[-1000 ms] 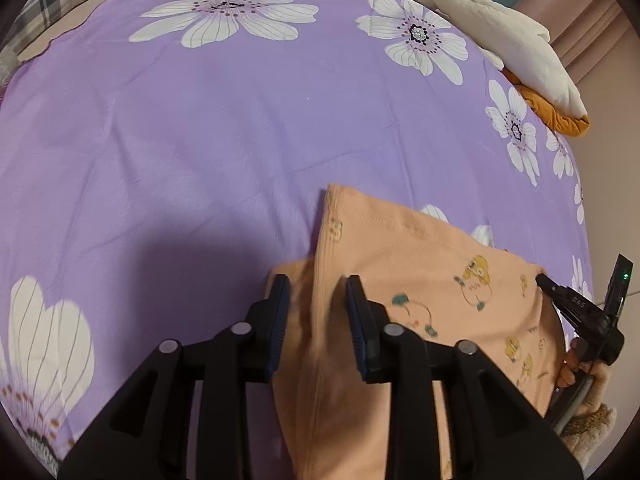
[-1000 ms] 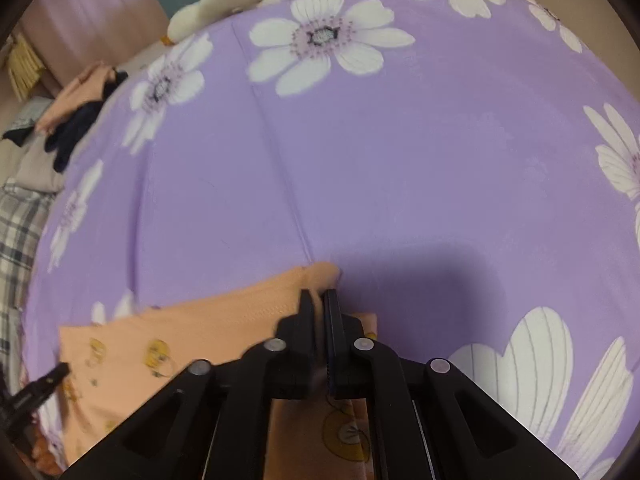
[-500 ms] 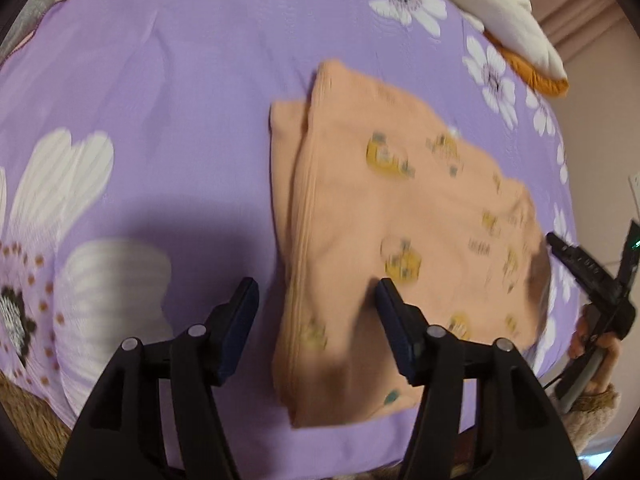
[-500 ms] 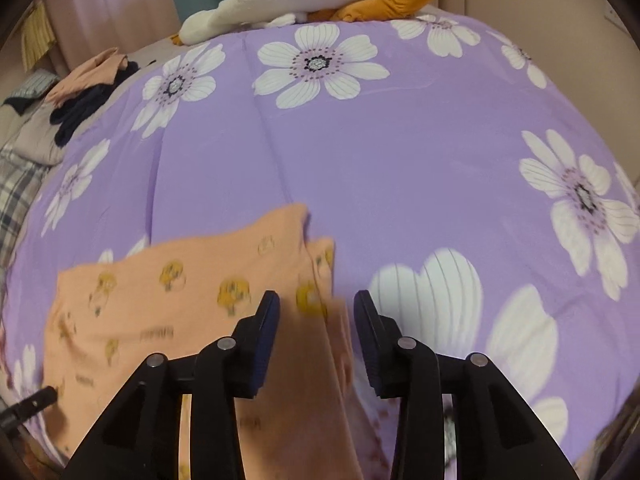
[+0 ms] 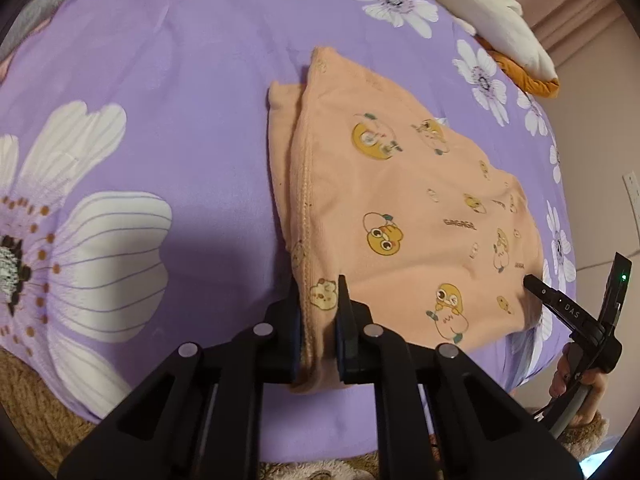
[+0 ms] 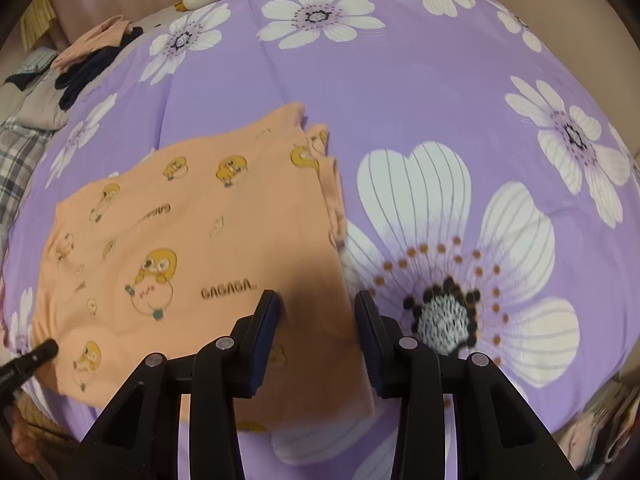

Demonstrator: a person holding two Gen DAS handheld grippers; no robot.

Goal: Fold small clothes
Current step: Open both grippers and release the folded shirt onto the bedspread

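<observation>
We saw the orange garment [image 5: 400,216] lying folded on the purple flowered bedspread [image 5: 160,80], printed with small yellow cartoon figures and the word GAGAGA. The left gripper [image 5: 319,312] had its jaws drawn close together on the garment's stitched near edge, a ridge of cloth standing up between the two pads. Ahead of those jaws the folded edge ran away toward a far corner, where a lower layer showed just to the left of the upper one. To the right of the jaws, the other tool's tip lay at the garment's right edge.

In the right wrist view, the right gripper [image 6: 318,320] had its jaws spread wide with nothing held, hovering over the garment's [image 6: 192,248] near right corner; the cloth's right edge ran between the pads. A large white flower [image 6: 460,264] sat just right of the jaws. Heaped clothes [image 6: 80,64] lay far ahead to the left.
</observation>
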